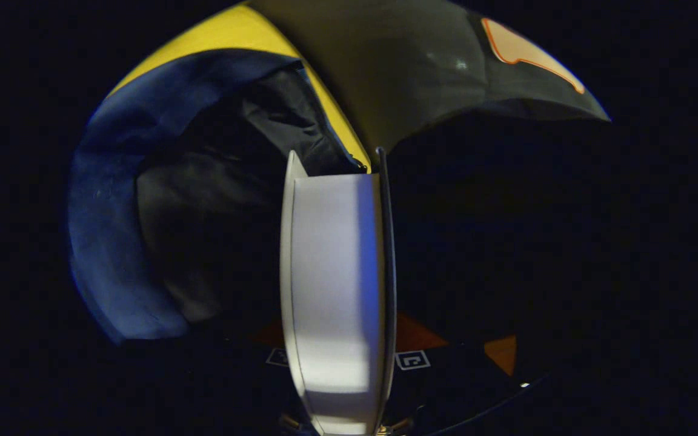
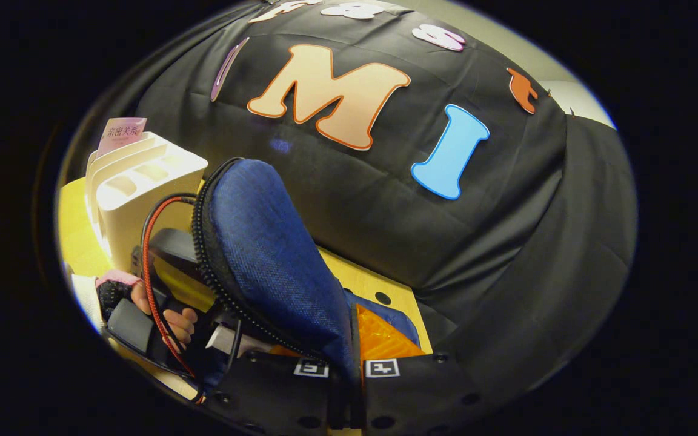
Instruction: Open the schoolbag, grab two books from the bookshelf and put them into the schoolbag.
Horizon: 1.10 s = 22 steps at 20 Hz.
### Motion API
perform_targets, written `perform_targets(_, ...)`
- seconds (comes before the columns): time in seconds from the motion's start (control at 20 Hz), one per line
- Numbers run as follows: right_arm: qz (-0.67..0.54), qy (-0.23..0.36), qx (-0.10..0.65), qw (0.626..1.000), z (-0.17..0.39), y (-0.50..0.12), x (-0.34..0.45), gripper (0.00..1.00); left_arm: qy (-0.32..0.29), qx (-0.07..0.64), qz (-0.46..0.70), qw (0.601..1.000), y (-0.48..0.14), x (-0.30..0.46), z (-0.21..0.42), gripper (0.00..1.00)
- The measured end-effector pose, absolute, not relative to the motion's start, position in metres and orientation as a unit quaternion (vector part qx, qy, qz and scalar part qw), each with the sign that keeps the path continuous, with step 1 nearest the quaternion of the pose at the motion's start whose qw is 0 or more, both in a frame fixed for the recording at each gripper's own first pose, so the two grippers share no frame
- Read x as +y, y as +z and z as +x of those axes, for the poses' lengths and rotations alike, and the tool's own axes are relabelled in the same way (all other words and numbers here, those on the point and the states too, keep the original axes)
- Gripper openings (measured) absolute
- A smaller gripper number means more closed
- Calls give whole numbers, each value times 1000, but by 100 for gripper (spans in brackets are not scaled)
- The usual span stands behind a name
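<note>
Left gripper (image 1: 337, 369) grasps a book (image 1: 331, 278) inside the schoolbag (image 1: 106, 230); right gripper (image 2: 349, 369) clenched on the schoolbag's flap (image 2: 264, 254).

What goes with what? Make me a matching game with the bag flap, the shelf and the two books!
Things:
1. flap
2. shelf
3. pink book
4. other book

Clues:
A. in the left claw
B. pinched by the right claw
C. white, with slots
D. standing in the shelf

Pairs: 1-B, 2-C, 3-D, 4-A
</note>
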State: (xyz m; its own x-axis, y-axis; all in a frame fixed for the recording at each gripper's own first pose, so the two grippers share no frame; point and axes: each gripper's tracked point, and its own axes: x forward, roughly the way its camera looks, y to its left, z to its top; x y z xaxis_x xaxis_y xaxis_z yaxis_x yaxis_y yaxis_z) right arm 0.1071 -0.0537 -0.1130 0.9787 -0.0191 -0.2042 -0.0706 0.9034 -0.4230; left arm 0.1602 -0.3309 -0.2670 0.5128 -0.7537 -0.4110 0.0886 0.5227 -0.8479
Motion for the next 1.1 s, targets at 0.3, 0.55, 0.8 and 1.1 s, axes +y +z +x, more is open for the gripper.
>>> perform_targets(0.3,-212,17,107,971,109,-112,-57,5,-228,438,-349,796,-283,-309,144,63)
perform_targets(0.55,-218,23,112,969,106,-114,-56,5,-197,449,-282,825,-269,-275,118,85)
perform_targets(0.8,-236,30,112,965,101,-118,-52,6,-175,467,-235,834,-227,-242,81,84)
perform_targets(1.1,-245,23,110,963,97,-119,-52,6,-197,454,-178,850,-157,-214,39,81)
